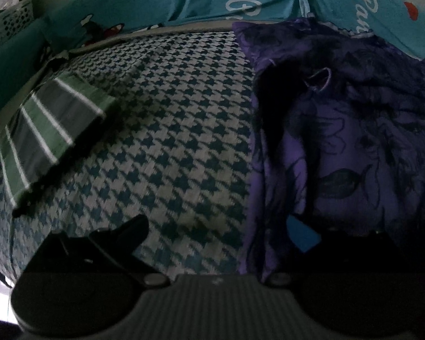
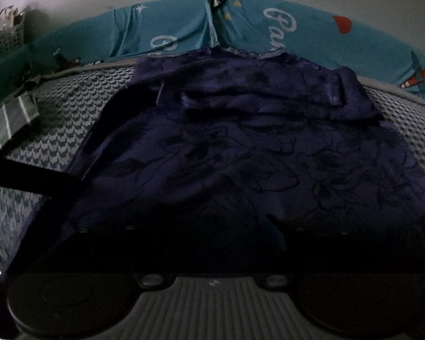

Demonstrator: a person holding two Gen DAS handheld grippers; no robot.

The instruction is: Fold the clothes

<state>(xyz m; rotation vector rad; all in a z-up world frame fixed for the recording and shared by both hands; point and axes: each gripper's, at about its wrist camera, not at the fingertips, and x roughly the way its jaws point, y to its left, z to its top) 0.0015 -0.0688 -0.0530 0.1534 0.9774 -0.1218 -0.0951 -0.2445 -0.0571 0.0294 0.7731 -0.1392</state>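
Striped folded piece (image 1: 51, 130) sits done at far left. My left gripper (image 1: 221, 235) hangs released at the purple garment (image 1: 354, 130)'s near-left edge (it's flat on the houndstooth mat (image 1: 170, 130)); my right gripper's fingers are too dark to tell. Next: pinch an edge.

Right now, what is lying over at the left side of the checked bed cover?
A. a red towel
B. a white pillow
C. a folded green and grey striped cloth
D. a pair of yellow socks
C: a folded striped cloth with green and grey bands and thin white lines lies at the left of the checked bed cover, apart from the purple flowered garment.
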